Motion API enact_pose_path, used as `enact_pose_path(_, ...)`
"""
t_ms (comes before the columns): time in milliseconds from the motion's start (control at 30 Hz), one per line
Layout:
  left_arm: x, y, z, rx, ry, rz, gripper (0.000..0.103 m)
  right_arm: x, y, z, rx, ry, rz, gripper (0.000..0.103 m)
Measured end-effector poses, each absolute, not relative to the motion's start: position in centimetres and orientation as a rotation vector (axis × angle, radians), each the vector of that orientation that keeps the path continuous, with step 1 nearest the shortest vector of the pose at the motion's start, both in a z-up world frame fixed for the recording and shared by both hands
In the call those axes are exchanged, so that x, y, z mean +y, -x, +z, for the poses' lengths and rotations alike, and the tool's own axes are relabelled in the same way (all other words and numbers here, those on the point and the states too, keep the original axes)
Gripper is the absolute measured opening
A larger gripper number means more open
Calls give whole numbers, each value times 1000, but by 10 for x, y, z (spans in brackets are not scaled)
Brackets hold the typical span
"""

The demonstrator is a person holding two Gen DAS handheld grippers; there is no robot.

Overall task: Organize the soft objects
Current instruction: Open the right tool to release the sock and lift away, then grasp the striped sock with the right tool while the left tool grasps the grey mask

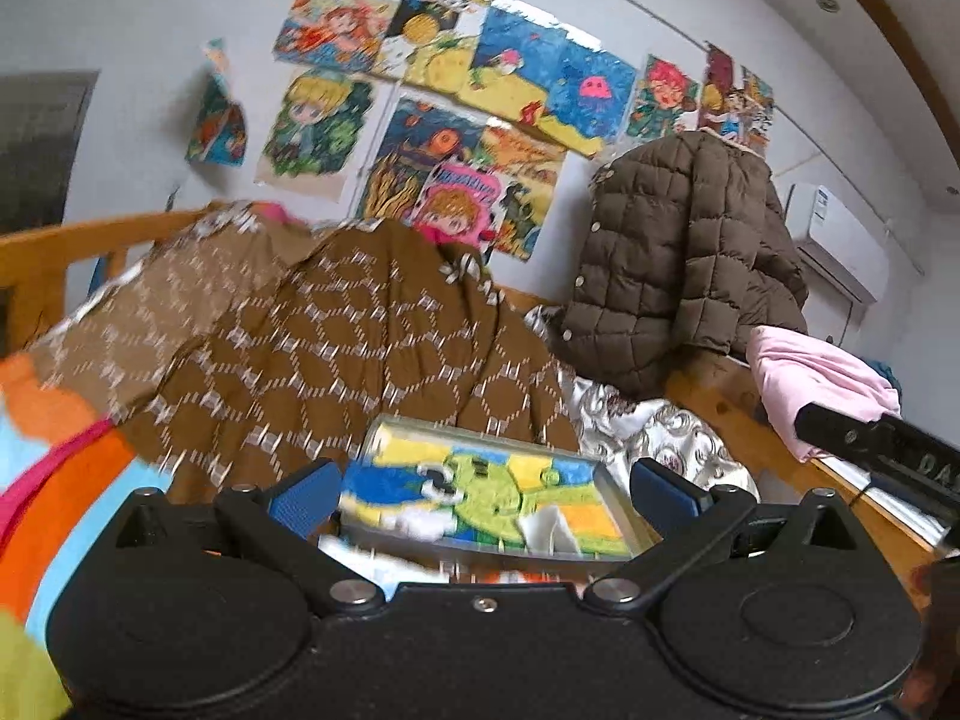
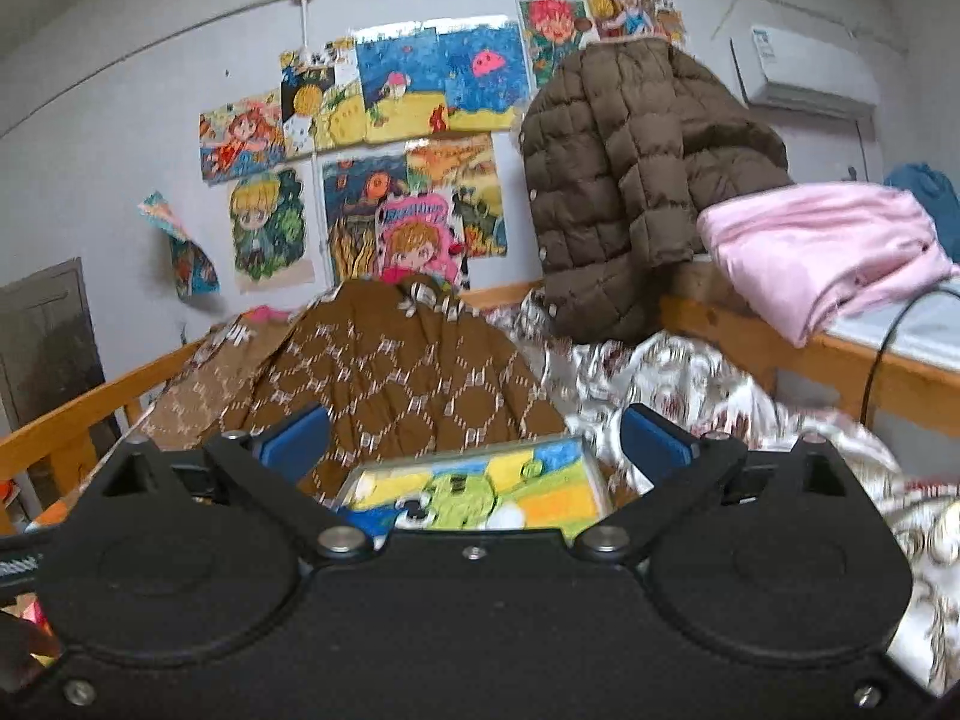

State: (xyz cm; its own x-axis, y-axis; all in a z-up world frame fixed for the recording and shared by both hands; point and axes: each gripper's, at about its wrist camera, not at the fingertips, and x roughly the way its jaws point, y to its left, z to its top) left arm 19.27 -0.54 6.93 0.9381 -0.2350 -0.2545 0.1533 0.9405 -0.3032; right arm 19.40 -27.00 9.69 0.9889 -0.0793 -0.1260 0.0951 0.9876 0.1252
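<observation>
Both tools — left tool (image 1: 485, 486), right tool (image 2: 477, 441) — gape unladen above framed picture (image 1: 486, 495), brown quilt (image 1: 360, 342) beyond.

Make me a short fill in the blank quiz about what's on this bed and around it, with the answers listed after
1. The puffy quilted jacket hanging over the wooden bed rail is ____ in colour.
2. The folded soft cloth lying on the ledge beside that jacket is ____.
3. Both the left gripper and the right gripper have their jaws ____.
4. The white wall behind the bed is covered with colourful ____.

Answers: brown; pink; open; drawings
</observation>
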Motion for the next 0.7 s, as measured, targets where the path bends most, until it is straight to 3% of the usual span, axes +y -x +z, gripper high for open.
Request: enact_pose_path(700,16,-96,33,463,268,-133,102,-254,-141,27,304,-104,-86,103)
